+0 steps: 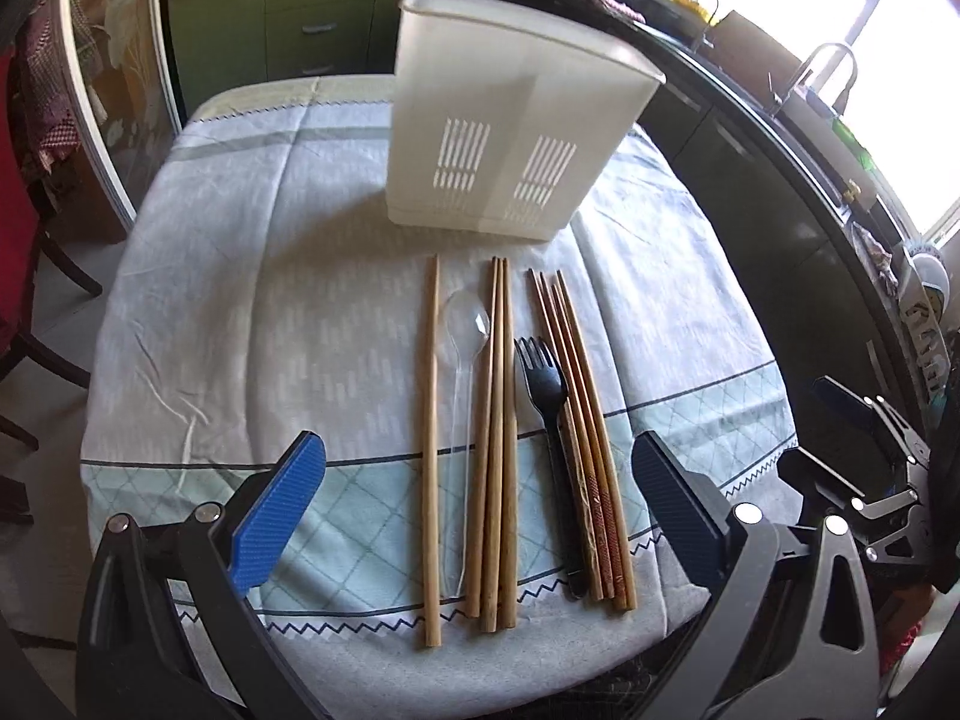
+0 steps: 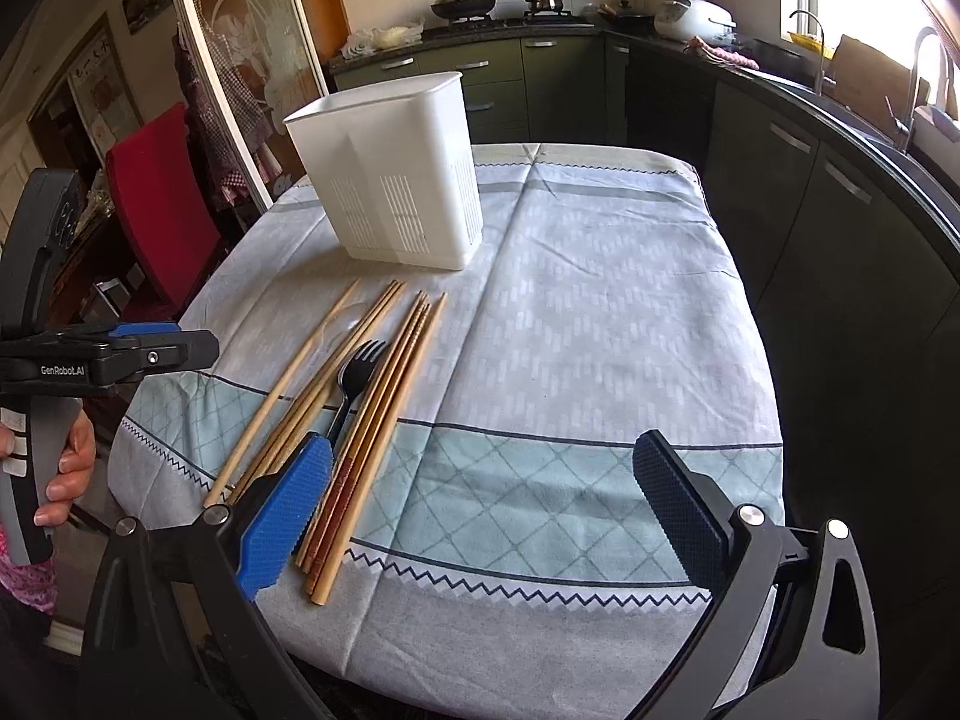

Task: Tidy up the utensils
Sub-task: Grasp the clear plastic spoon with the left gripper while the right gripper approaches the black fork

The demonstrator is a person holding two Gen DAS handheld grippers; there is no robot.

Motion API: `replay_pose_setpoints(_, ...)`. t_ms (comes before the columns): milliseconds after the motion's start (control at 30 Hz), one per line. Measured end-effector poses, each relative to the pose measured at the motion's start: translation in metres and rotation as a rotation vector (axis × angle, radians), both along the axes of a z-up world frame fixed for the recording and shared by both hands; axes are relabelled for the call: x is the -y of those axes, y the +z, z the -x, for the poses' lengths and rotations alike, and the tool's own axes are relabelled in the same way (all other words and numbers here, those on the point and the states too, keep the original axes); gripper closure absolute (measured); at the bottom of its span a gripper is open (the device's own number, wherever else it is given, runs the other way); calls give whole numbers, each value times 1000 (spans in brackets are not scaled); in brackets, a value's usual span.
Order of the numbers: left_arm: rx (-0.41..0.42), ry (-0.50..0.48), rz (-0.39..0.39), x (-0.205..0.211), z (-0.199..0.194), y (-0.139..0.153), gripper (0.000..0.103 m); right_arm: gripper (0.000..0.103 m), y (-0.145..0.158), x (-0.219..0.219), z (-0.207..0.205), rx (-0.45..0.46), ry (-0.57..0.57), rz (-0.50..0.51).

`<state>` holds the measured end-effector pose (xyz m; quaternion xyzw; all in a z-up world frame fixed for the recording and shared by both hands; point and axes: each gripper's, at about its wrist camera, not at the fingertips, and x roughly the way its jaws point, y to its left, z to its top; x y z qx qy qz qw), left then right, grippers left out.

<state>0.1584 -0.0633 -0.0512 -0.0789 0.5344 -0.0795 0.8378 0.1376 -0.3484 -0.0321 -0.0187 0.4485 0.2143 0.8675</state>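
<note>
A white slotted utensil holder stands upright on the table's far part. In front of it lie several wooden chopsticks, a clear plastic spoon and a black plastic fork, side by side, handles toward me. My left gripper hovers open over the near handle ends, holding nothing. My right gripper is open too, over bare cloth right of the utensils; its left finger overlaps the chopstick ends in view.
The table carries a pale blue patterned cloth with its front edge just below the grippers. A red chair stands at the left. Dark kitchen cabinets and a sink run along the right. A hand holds the left gripper's handle.
</note>
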Motion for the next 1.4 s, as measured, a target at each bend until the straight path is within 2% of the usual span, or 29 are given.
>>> replay_pose_setpoints(67,-64,-34,-23,11,-12,-12,6,4,-1,2,-4,-18,4,12)
replay_pose_setpoints(133,-126,-46,-36,17,-23,-23,11,4,-2,4,-10,-43,3,15)
replay_pose_setpoints(200,-185,-59,-30,19,-31,-33,30,4,-5,5,-14,-75,20,-11)
replay_pose_setpoints(300,-258,-63,-6,20,-42,-47,42,4,-12,9,-22,-129,18,-44)
replay_pose_setpoints(367,-277,-74,9,21,-49,-52,47,9,-16,10,-28,-148,10,-40)
replay_pose_setpoints(400,-284,-73,12,22,-52,-54,54,11,-18,11,-30,-149,8,-42)
replay_pose_setpoints(533,-272,-65,-13,23,-64,-57,56,22,-19,13,-36,-150,4,-55)
replay_pose_setpoints(633,-260,-63,-42,22,-73,-57,59,24,-21,12,-36,-147,21,-56)
replay_pose_setpoints(733,-265,-78,-60,22,-80,-60,67,28,-24,9,-35,-144,31,-35)
replay_pose_setpoints(800,-276,-96,-72,23,-83,-63,78,29,-25,8,-36,-143,35,-29)
replay_pose_setpoints(1100,-280,-121,-73,23,-91,-70,82,29,-27,5,-42,-152,45,-32)
replay_pose_setpoints(1300,-283,-118,-31,-4,-88,-63,82,29,-30,-4,-44,-161,63,-26)
replay_pose_setpoints(1400,-288,-126,-42,-8,-87,-65,82,29,-32,-10,-45,-165,72,-21)
